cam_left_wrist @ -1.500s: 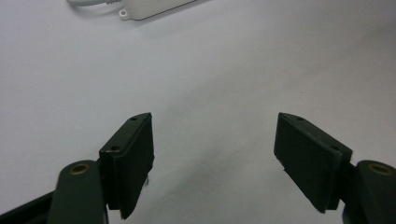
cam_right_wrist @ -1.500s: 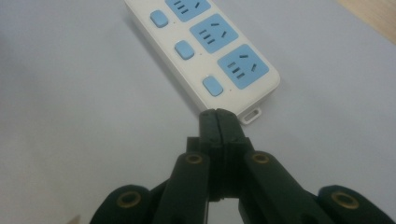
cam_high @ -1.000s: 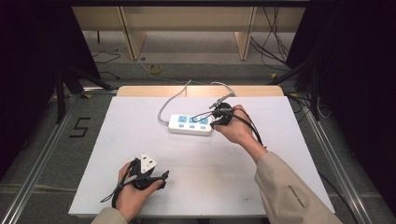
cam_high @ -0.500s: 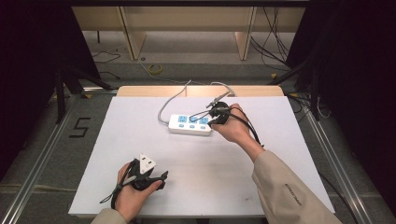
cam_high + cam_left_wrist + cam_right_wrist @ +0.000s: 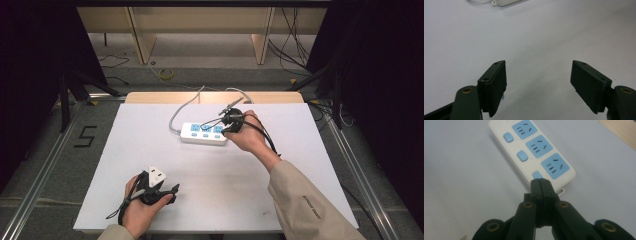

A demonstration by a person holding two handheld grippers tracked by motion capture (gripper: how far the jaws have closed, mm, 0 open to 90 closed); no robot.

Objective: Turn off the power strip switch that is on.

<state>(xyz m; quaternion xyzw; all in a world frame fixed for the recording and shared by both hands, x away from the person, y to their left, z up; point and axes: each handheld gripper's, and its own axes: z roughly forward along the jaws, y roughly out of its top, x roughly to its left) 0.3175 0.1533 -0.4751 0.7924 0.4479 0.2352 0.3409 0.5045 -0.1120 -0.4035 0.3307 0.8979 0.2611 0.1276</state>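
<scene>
A: Starting nearest the person, what sits at the front edge of the table [image 5: 125, 150]?

B: The left gripper [image 5: 167, 192], held in the left hand [image 5: 137, 205] low over the white tabletop, near the front left corner. Its grey three-cornered plate faces up.

A: Are its jaws together?

B: No. In the left gripper view they stand wide apart with only bare white table between them. Nothing is touched or held.

A: And farther in?

B: A stretch of plain tabletop, then the power strip [image 5: 203, 133], lying flat past the middle of the table, well apart from the left gripper. It is white with three blue sockets and three blue buttons along one side.

A: Where is the right gripper [image 5: 226, 131]?

B: At the strip's right end, in the right hand [image 5: 250, 137], whose beige sleeve [image 5: 305, 205] comes in from the lower right corner. In the right gripper view the jaws are pressed flat together, nothing between them, and their joined tip [image 5: 540, 182] sits right at the nearest blue button [image 5: 537, 175], at the end of the power strip [image 5: 531, 152]. Whether the tip actually presses on the button I cannot tell.

A: Beyond that?

B: The strip's grey cord [image 5: 182, 107] curves away from its left end toward the far edge of the table.
</scene>
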